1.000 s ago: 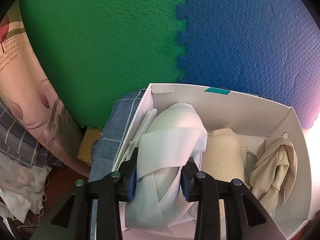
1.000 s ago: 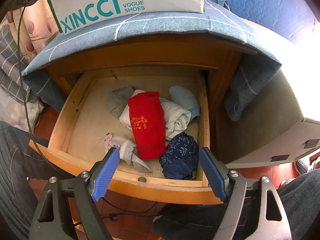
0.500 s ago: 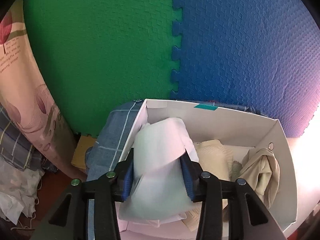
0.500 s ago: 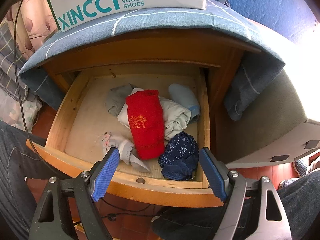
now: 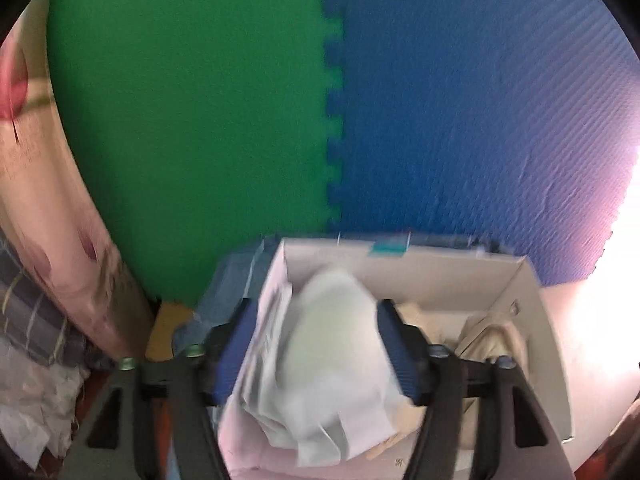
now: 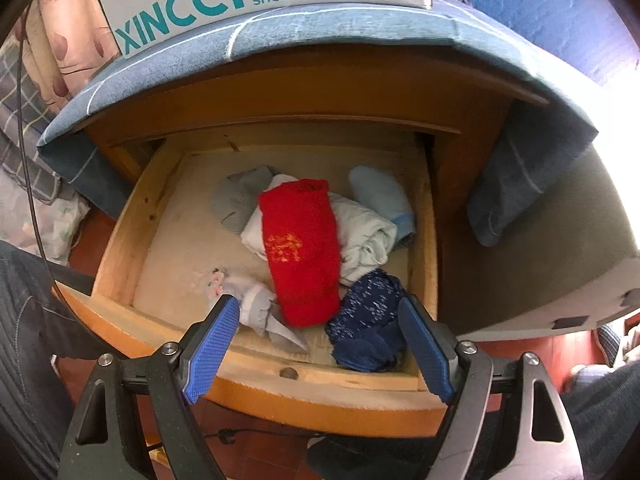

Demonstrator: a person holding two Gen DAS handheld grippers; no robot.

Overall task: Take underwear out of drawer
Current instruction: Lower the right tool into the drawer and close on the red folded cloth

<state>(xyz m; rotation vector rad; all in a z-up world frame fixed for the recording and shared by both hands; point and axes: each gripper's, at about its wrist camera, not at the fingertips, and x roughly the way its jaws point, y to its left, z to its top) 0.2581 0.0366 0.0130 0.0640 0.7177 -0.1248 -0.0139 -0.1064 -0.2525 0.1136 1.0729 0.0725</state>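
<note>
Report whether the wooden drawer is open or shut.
Open. The wooden drawer is pulled out from under the cabinet top, its inside exposed, with a red garment and other rolled clothes lying in it.

Both tools look alike: the left gripper (image 5: 316,340) and the right gripper (image 6: 320,344) each have two black angular arms with triangular cut-outs and round silver screws along the top. Each arm ends in a long finger faced with a blue, finely ridged pad (image 6: 210,344). A thin black cable (image 6: 30,184) curves down the far left of the right wrist view, and the person wears dark blue jeans (image 6: 24,320) with visible stitched seams, seen at the near left and near right corners.
</note>
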